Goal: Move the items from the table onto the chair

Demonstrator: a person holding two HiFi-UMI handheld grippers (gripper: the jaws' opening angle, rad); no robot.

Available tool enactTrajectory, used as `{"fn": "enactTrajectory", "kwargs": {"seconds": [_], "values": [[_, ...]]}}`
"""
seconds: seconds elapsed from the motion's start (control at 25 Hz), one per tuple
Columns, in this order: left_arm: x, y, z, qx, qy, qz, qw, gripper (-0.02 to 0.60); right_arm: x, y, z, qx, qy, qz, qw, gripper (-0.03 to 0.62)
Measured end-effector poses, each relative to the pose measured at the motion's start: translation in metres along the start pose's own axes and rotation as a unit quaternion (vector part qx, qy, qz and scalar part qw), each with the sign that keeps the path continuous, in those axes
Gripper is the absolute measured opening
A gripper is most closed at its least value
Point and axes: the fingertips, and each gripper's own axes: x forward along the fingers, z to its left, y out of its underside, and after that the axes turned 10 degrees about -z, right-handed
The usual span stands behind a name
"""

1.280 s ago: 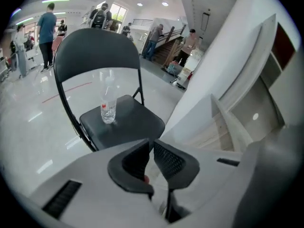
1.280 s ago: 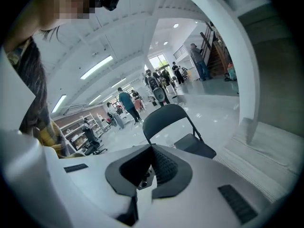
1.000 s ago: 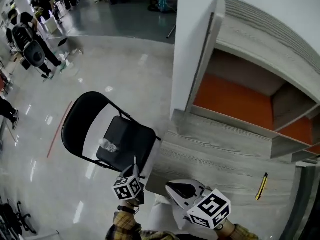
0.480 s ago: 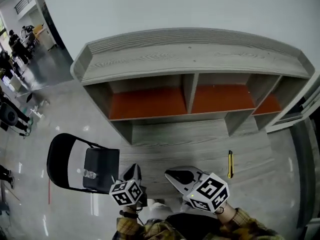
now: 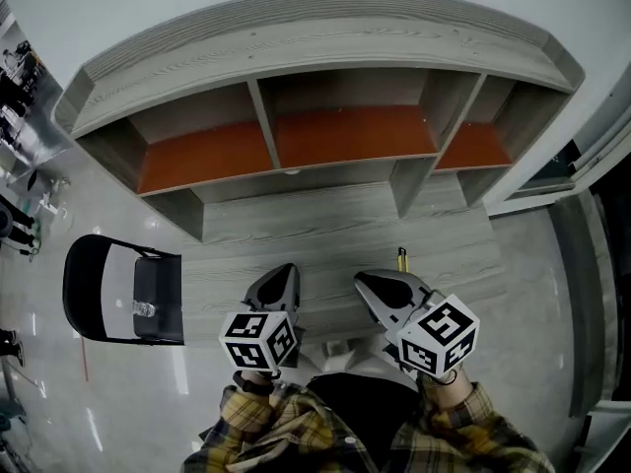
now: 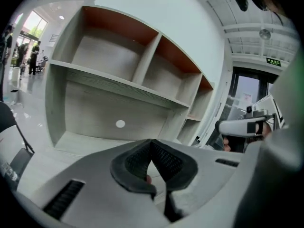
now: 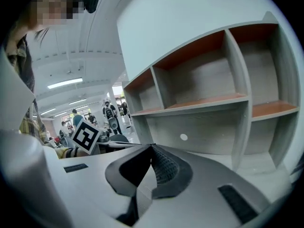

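A black folding chair [image 5: 99, 286] stands left of the grey table [image 5: 296, 230], with a clear plastic bottle [image 5: 145, 309] lying on its seat. On the table a yellow utility knife [image 5: 401, 257] lies just beyond my right gripper [image 5: 365, 280], partly hidden by it. My left gripper [image 5: 287, 270] hovers over the table's front edge, an arm's width right of the chair. Both grippers are shut with nothing between the pads [image 6: 161, 158]. In the right gripper view the jaws [image 7: 152, 147] point at the shelves, and the left gripper's marker cube [image 7: 86, 136] shows at the left.
A grey shelf unit [image 5: 296, 57] with orange back panels [image 5: 350, 133] rises along the table's far side. People stand far off at the left [image 5: 15, 67] on the shiny floor. A doorway frame [image 5: 582, 166] lies to the right.
The head view has swung from the chair to the table. Both grippers moved right, from beside the chair to over the table's front edge. Both stayed shut.
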Motion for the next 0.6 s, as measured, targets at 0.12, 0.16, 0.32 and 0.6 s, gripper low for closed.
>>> {"fn": "enactTrajectory", "kwargs": {"seconds": [0.12, 0.16, 0.32, 0.6], "values": [[0.01, 0.012, -0.034, 0.008, 0.027, 0.016, 0.9995, 0.005, -0.023, 0.009, -0.022, 0.007, 0.025, 0.004, 1.0, 0.017], [0.013, 0.014, -0.043, 0.01, 0.036, 0.02, 0.9991, 0.005, -0.028, 0.012, -0.028, 0.009, 0.033, 0.005, 0.999, 0.017], [0.02, 0.019, -0.07, 0.021, 0.065, 0.033, 0.9971, 0.005, -0.042, 0.021, -0.044, 0.021, 0.057, 0.004, 0.998, 0.017], [0.024, 0.014, -0.096, 0.034, 0.098, 0.038, 0.9939, 0.005, -0.05, 0.026, -0.055, 0.047, 0.079, -0.005, 0.996, 0.017]]}}
